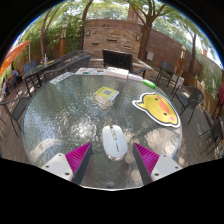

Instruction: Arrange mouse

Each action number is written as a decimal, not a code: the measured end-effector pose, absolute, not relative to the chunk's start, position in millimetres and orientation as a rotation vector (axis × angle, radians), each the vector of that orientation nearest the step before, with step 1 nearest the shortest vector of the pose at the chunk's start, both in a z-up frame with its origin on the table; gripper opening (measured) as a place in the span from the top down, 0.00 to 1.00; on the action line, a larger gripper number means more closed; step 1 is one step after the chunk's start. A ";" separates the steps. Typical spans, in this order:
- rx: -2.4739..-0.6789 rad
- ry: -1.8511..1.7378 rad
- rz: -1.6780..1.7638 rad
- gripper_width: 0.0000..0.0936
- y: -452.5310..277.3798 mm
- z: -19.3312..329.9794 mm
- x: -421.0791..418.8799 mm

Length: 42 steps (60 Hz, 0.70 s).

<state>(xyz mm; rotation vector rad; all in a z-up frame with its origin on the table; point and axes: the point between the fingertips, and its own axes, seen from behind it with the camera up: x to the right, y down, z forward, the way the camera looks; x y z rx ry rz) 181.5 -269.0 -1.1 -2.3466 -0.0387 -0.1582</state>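
On an outdoor patio, the gripper (114, 158) hangs low over a round glass table (60, 110), its two fingers spread wide and holding nothing. The magenta pads (78, 157) on their inner faces flank a white mouse (114, 141), which rests on the glass just ahead of the fingertips and between them, with a clear gap on either side. The mouse lies lengthwise along the line of approach, a placement that would let the fingers close on its long sides without turning; the wide opening looks chosen to clear its body. Whether the fingers are about to take it or have just set it down cannot be told from this view.

Beyond the mouse, to the right, sits a yellow duck-shaped mat (158, 107) with an orange patch, a likely spot for the mouse to be arranged on, though that is a judgement. Further left lies a small yellow-green card (106, 94). At the table's far edge stands a dark laptop (118, 61), screen upright. Metal chairs (188, 98) ring the table, with a brick wall (120, 38) and trees behind.
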 end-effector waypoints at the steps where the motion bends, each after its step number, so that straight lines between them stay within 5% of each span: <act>1: -2.349 -0.039 -0.150 0.11 -264.3 -4.0 183.0; 7: -2.368 -0.054 -0.094 0.19 -247.8 -15.3 189.8; 14: -2.367 -0.059 0.007 0.46 -237.5 -18.8 183.9; 32: -2.401 -0.118 0.057 0.62 -236.7 -14.9 176.5; 42: -2.267 -0.179 0.165 0.62 -200.3 59.8 154.5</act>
